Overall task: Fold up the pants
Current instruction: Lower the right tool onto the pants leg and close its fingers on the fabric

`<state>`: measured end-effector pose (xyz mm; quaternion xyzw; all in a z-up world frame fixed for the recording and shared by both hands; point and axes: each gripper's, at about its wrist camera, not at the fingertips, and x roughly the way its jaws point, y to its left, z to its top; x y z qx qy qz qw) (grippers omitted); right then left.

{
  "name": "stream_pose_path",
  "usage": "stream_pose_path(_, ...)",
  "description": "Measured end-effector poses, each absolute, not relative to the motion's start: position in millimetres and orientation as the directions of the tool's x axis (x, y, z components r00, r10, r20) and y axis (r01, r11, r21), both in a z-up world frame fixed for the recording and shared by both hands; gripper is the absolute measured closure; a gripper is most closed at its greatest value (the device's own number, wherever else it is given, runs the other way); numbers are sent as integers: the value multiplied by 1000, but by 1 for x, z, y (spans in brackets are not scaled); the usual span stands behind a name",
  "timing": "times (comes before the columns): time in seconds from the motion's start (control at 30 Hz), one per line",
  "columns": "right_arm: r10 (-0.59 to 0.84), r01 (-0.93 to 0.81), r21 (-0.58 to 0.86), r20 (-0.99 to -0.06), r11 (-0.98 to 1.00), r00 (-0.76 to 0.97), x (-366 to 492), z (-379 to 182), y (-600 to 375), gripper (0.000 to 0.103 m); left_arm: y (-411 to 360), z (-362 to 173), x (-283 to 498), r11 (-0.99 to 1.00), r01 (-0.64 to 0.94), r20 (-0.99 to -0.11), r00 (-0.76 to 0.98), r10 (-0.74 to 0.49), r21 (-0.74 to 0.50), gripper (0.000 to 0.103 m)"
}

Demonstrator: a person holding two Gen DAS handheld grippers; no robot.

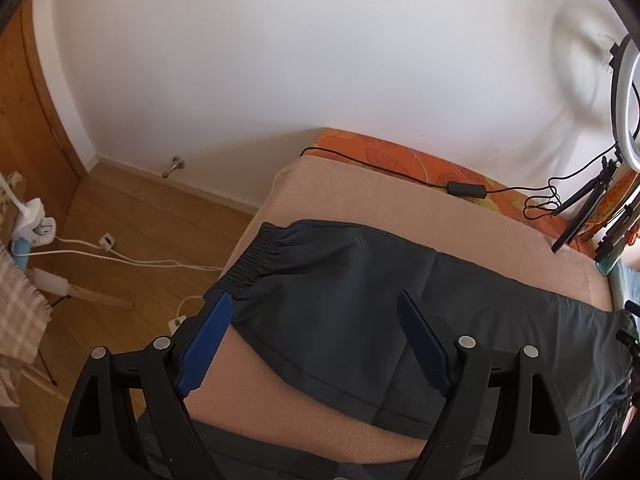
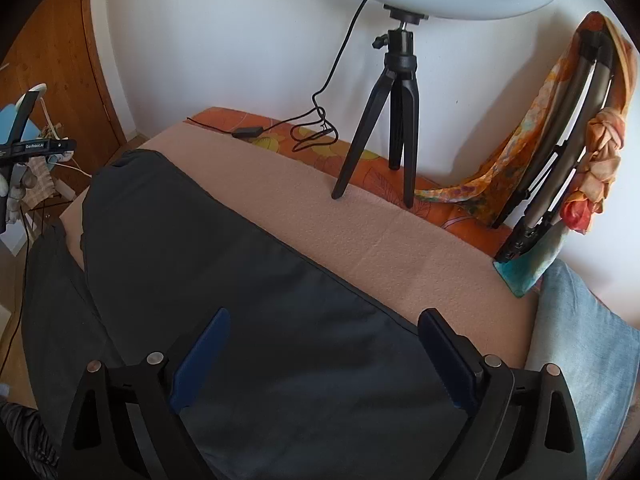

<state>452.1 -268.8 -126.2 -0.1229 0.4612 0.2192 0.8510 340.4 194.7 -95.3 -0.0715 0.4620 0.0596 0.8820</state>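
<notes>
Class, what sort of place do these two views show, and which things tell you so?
Probably a bedroom at home: dark pants lie on a bed with a beige blanket, a wooden floor runs beside it, and a ring light on a tripod stands by the white wall.

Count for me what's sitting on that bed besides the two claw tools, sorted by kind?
Dark pants: 1
Ring light on a black tripod: 1
Light blue pillow: 1
Peach blanket underneath: 1
Total: 4
</notes>
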Motion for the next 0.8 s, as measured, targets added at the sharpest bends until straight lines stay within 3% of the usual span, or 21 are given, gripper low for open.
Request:
stream_pose_path(0.23,268,-531,15,-875,847,403,497,-165,-262,14,181,-126,390,970,-191,-858,513,-28,-147,19)
stream_pose_path(0.63,314,-594,73,-896,801,314,513,-196,-256,14,173,-171,418,961,-228,-888,459,-37,-157,19)
stream_pose_path(0.7,306,-596,51,-891,801,335,508,-195,-253,21,179,-173,420,952,-248,-889,455,-49,-179,19)
stream_pose_path(0.8,334,-587,83,-882,805,333,501,-190,-253,59,187,-177,425,932,-290,-891,449,-67,-216,18)
